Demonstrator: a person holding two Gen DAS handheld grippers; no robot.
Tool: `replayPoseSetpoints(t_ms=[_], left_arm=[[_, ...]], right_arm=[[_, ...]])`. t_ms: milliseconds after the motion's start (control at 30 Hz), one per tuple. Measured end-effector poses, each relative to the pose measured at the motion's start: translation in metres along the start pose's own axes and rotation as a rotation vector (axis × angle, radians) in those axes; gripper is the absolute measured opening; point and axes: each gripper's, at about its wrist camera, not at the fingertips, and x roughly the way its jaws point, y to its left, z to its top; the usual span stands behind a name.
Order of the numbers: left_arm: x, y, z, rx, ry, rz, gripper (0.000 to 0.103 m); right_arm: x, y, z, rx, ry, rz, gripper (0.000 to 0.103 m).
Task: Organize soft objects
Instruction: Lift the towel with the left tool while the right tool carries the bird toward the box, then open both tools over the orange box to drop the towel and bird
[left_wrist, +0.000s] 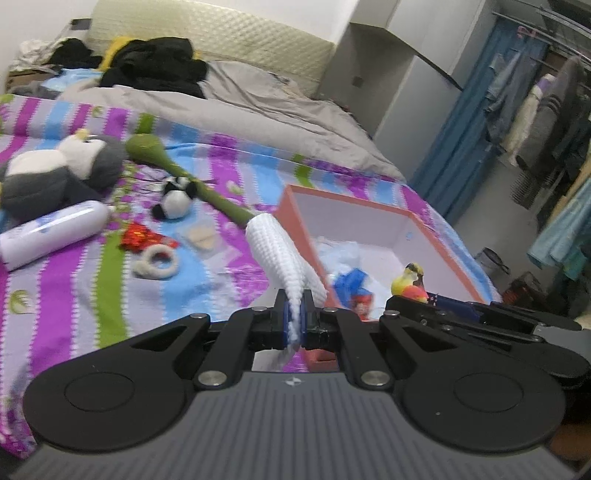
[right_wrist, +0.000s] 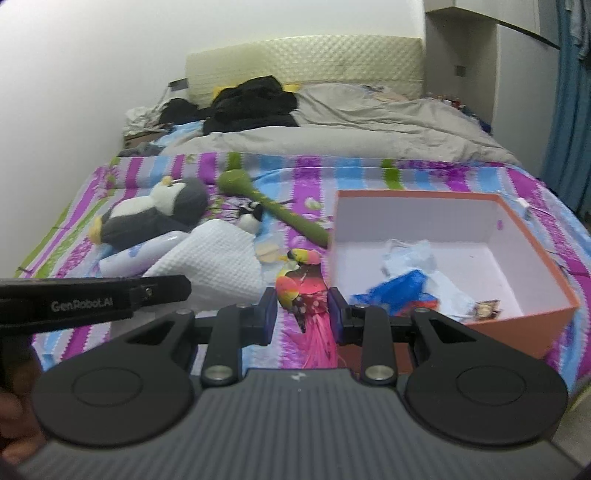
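We had the left gripper (left_wrist: 294, 321) pinched on the white waffle cloth (left_wrist: 275, 251), right gripper (right_wrist: 302, 314) clamping the toy parrot (right_wrist: 301, 291). Orange box (right_wrist: 532, 317) sat at two o'clock. Probably best to carry both over its rim before letting go.

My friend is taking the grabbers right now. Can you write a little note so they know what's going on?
Left gripper: shut on the white waffle-knit cloth, lifted beside the box.
Right gripper: shut on the colourful feathered toy bird, just left of the orange cardboard box.
Done: the box holds some blue and white bits.
Left: drop in both, then the grey penguin plush, small panda plush, long green plush and white fluffy ring on the striped bedspread.
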Motion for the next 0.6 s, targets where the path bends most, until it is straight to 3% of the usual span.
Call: replayPoseSetpoints(t_ms=[333, 600], left_arm=[[0.052, -0.05, 0.024, 0.108, 0.046, -0.083, 0.007], [0.131, -0.074, 0.054, 0.141, 0.123, -0.105, 0.007]], right_arm=[[0.001, -0.06, 0.0, 0.11, 0.026, -0.096, 0.033], [0.042, -0.111, 0.018, 0.147, 0.049, -0.127, 0.033]])
